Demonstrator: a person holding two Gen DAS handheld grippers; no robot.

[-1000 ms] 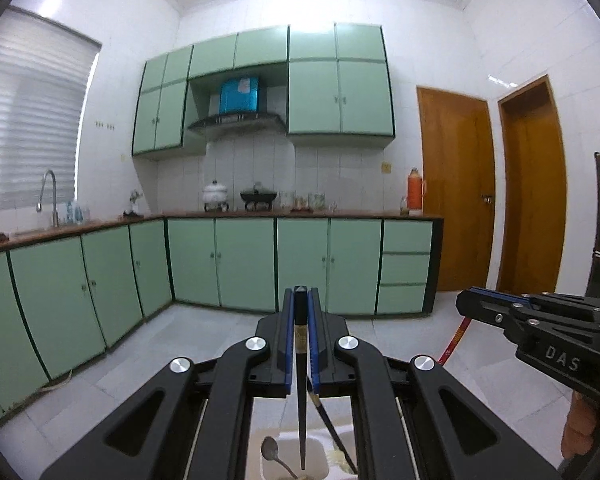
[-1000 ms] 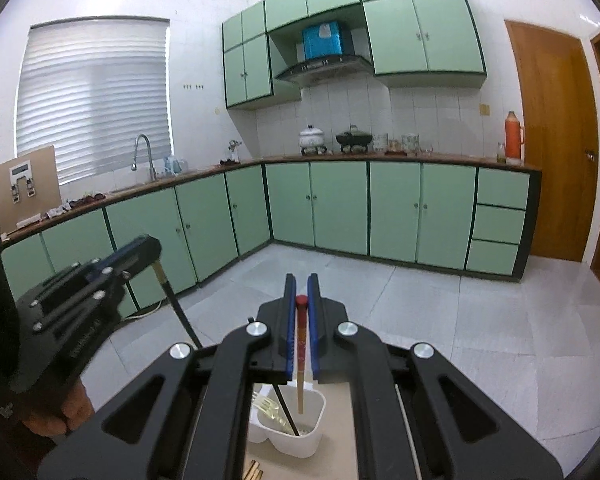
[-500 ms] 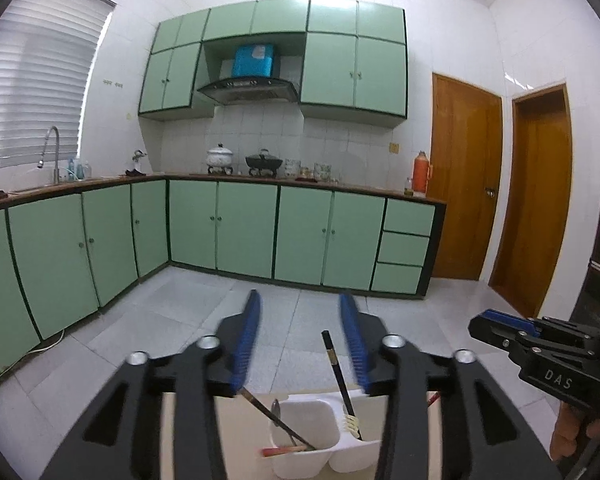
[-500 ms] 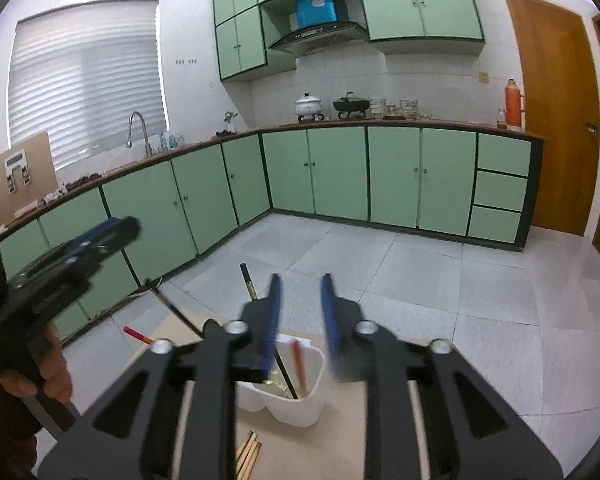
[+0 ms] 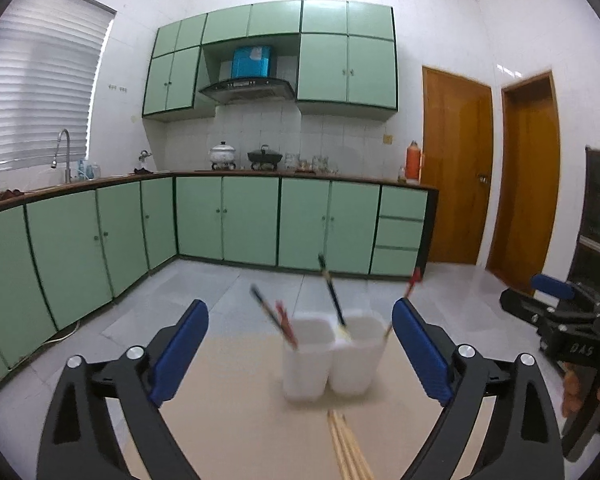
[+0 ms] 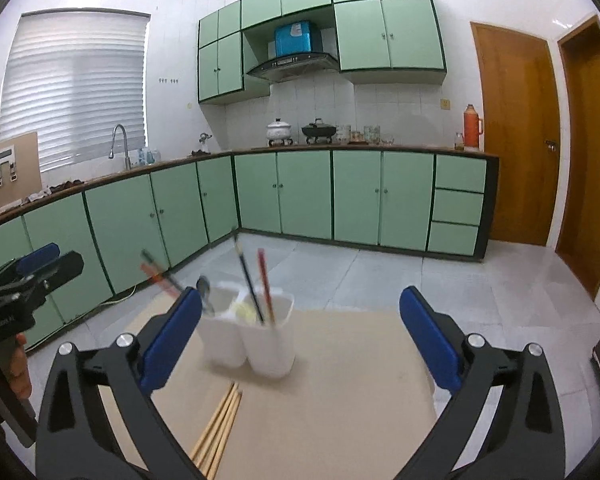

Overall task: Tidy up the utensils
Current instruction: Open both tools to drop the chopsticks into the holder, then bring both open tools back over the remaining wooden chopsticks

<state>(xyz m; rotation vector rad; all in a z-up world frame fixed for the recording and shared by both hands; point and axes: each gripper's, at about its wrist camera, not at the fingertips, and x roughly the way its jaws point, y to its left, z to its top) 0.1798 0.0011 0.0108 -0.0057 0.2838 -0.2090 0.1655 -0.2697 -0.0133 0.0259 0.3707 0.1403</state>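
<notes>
A white two-compartment utensil holder [image 5: 328, 356] [image 6: 252, 340] stands on a beige tabletop [image 5: 228, 408] [image 6: 348, 364]. Black chopsticks [image 5: 332, 292] [image 6: 246, 276] and red chopsticks [image 5: 285, 322] [image 6: 265, 280] lean in it, along with a metal spoon [image 6: 204, 292]. Pale wooden chopsticks [image 5: 346, 446] [image 6: 220, 426] lie flat in front of the holder. My left gripper [image 5: 300, 354] is back from the holder, its jaws opening wide with nothing between the pads. My right gripper [image 6: 300, 344] is the same, jaws opening and empty. Each gripper shows at the other view's edge.
Green base cabinets [image 6: 300, 196] and a countertop with pots run along the far walls. A sink tap [image 6: 118, 140] is on the left and two wooden doors [image 6: 512, 136] on the right. Tiled floor lies beyond the table's far edge.
Both grippers went from shut on a chopstick, black in the left and red in the right, to wide open. They drew back and lower, and those chopsticks now stand in the holder.
</notes>
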